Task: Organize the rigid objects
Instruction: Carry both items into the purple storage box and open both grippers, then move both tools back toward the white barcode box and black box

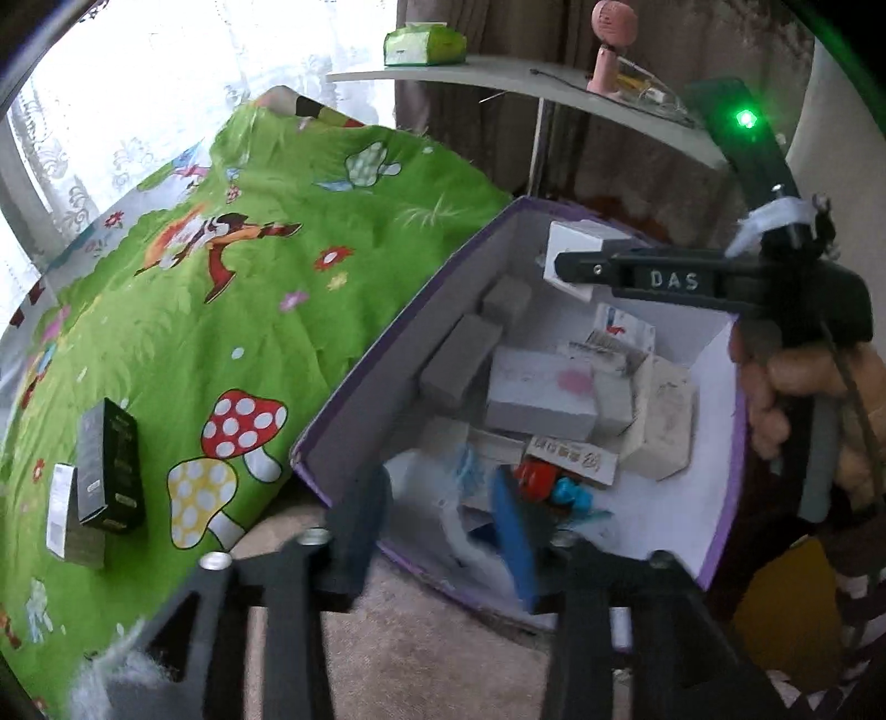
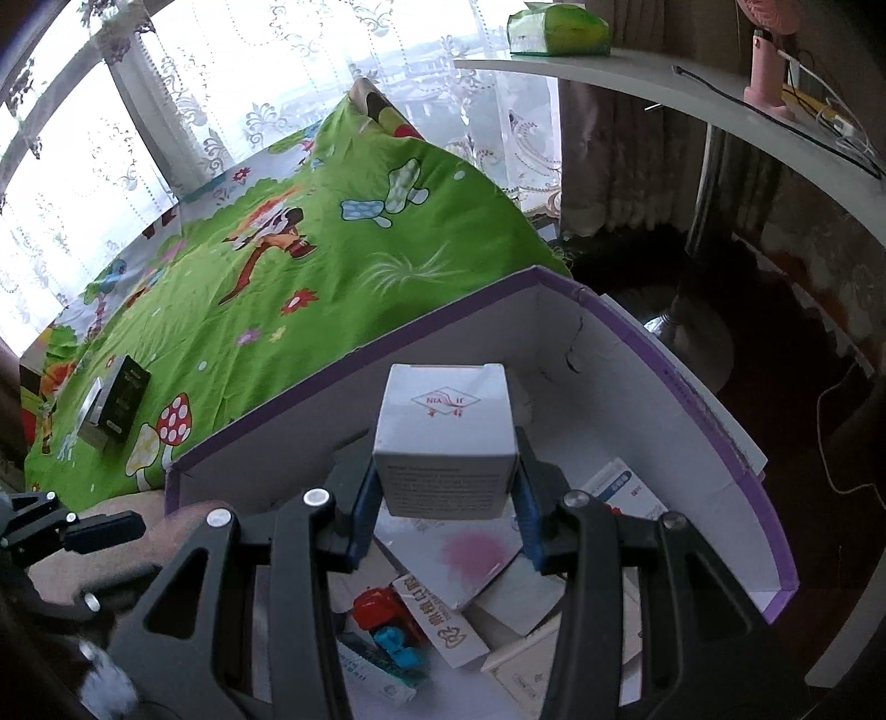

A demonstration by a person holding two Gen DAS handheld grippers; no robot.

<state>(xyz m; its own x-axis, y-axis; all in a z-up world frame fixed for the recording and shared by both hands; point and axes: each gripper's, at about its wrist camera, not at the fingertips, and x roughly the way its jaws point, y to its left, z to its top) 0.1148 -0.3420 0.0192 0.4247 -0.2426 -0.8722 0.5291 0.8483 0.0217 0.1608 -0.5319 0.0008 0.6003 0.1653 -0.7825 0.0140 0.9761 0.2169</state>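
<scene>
A purple storage box (image 1: 354, 382) with white inner walls (image 2: 637, 399) stands beside the bed and holds several cartons and small toys. My right gripper (image 2: 446, 487) is shut on a white cube carton (image 2: 446, 437) and holds it over the box; it also shows in the left wrist view (image 1: 576, 249). My left gripper (image 1: 443, 531) is open and empty at the box's near rim, over a plastic bag. A black carton (image 1: 111, 465) and a white carton (image 1: 60, 509) lie on the green bedspread at the left; they also show in the right wrist view (image 2: 116, 404).
The green cartoon bedspread (image 1: 249, 266) covers the bed at left. A white curved shelf (image 2: 720, 105) carries a green tissue pack (image 2: 556, 27) and a pink fan (image 2: 767, 50). Lace curtains hang behind. Beige carpet (image 1: 421, 642) lies below the box.
</scene>
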